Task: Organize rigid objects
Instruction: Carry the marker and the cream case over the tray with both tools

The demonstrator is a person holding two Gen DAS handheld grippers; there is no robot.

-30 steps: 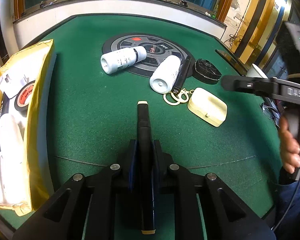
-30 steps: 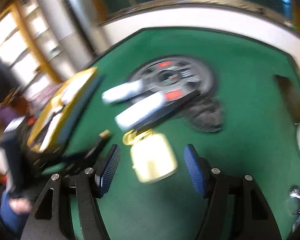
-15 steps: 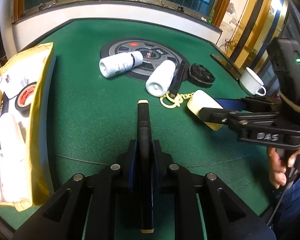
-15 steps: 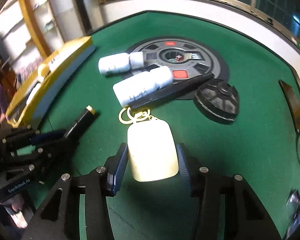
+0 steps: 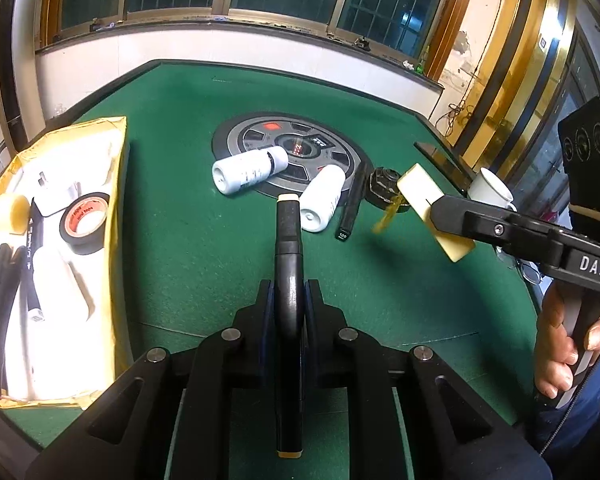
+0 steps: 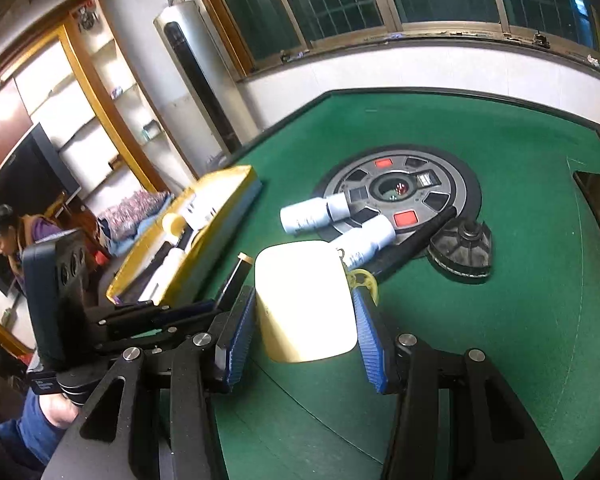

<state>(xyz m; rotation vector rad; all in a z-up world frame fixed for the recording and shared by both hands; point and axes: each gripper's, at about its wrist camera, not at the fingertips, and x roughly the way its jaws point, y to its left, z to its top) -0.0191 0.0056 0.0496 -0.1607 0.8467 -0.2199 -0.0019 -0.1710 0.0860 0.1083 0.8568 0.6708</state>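
The right gripper [image 6: 305, 322] grips the cream case [image 6: 305, 300] clear of the green table [image 6: 520, 280], key rings dangling; the left gripper [image 5: 289, 300] is closed on a black marker [image 5: 288, 240]. Both loads look mid-transfer and next need carrying over the yellow box [image 5: 118, 216] at the table's left edge, then releasing.

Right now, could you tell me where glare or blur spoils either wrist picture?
Right wrist view: the cream case in the right claw is blown out to near white, its surface detail lost. Left wrist view: the gold keyring dangling from that case is smeared by motion; the yellow box interior is glary; fisheye bends the window frames.
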